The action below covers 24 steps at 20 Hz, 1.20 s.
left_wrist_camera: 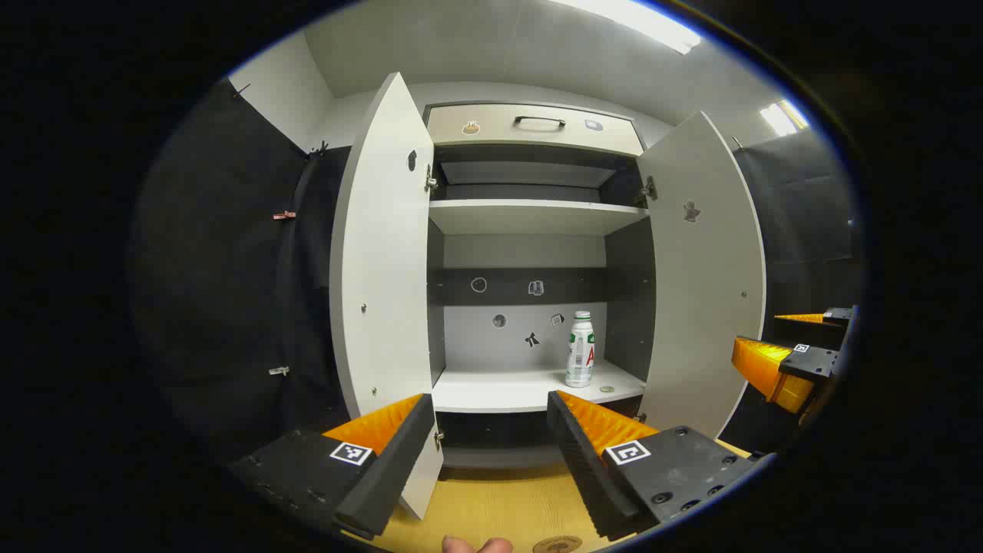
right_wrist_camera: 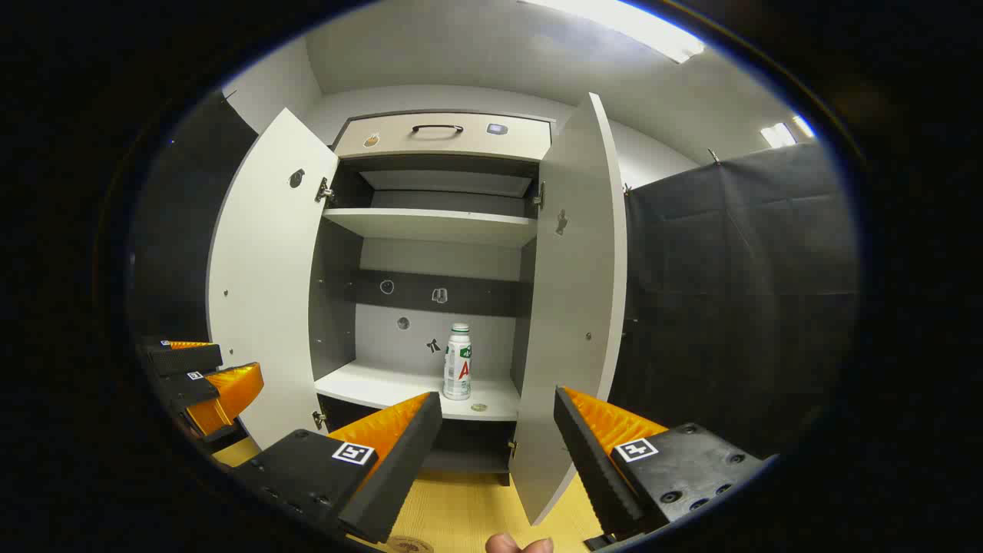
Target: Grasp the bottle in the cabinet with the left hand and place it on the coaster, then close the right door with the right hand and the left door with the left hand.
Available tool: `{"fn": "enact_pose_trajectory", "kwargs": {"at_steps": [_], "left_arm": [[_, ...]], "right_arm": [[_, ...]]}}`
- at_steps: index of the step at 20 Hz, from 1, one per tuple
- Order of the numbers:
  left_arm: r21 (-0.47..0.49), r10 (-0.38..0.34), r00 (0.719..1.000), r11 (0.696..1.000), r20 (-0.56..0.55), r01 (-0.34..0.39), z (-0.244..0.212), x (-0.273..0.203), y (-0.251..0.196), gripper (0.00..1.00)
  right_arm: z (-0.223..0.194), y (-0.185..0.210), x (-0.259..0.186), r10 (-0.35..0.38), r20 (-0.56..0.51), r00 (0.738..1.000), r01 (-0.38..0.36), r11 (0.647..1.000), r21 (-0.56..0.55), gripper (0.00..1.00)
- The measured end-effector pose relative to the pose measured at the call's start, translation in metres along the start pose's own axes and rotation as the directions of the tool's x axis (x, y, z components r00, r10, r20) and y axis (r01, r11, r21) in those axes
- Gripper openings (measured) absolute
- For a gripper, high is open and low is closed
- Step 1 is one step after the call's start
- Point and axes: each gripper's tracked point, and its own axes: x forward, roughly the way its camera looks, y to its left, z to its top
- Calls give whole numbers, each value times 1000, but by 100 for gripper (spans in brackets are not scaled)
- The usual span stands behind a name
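Note:
A white bottle (left_wrist_camera: 580, 349) with a green cap stands upright on the right part of the lower shelf (left_wrist_camera: 499, 392) of the open cabinet. My left gripper (left_wrist_camera: 490, 398) is open and empty, well short of the cabinet, level with the shelf's front edge. The round coaster (left_wrist_camera: 557, 544) lies on the wooden table just below it. My right gripper (right_wrist_camera: 498, 395) is also open and empty, facing the bottle (right_wrist_camera: 458, 372) and the edge of the right door (right_wrist_camera: 572, 307). Both the right door and the left door (right_wrist_camera: 265, 284) stand wide open.
A drawer with a dark handle (left_wrist_camera: 539, 121) tops the cabinet, over an upper shelf (left_wrist_camera: 530, 215). The right gripper (left_wrist_camera: 756, 330) shows beyond the right door (left_wrist_camera: 703, 276). A fingertip (left_wrist_camera: 476, 544) pokes in at the bottom. Black cloth walls flank the cabinet.

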Motion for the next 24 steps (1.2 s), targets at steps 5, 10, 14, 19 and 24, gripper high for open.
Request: {"fn": "enact_pose_trajectory", "kwargs": {"at_steps": [5, 10, 14, 19, 24], "left_arm": [[-1, 0, 1000, 1000, -3, 0, -1, 2, 1, 94], [-5, 3, 1000, 1000, -8, -3, -2, 4, 3, 95], [-8, 7, 1000, 1000, -9, -7, -2, 3, 5, 95], [-4, 3, 1000, 1000, -6, -3, -1, 3, 4, 94], [-11, -28, 1000, 1000, -3, 28, 0, 12, -11, 95]], "right_arm": [[0, 2, 3, -2, -1, 1000, 2, 1000, 1, 98], [0, 4, 3, -3, -2, 1000, 3, 1000, 0, 98], [2, 6, 4, -3, 3, 1000, 3, 1000, -2, 98], [6, 5, 2, -6, 16, 1000, 6, 1000, 2, 97], [13, -10, -5, -26, 28, 999, 25, 1000, 13, 97]]}}
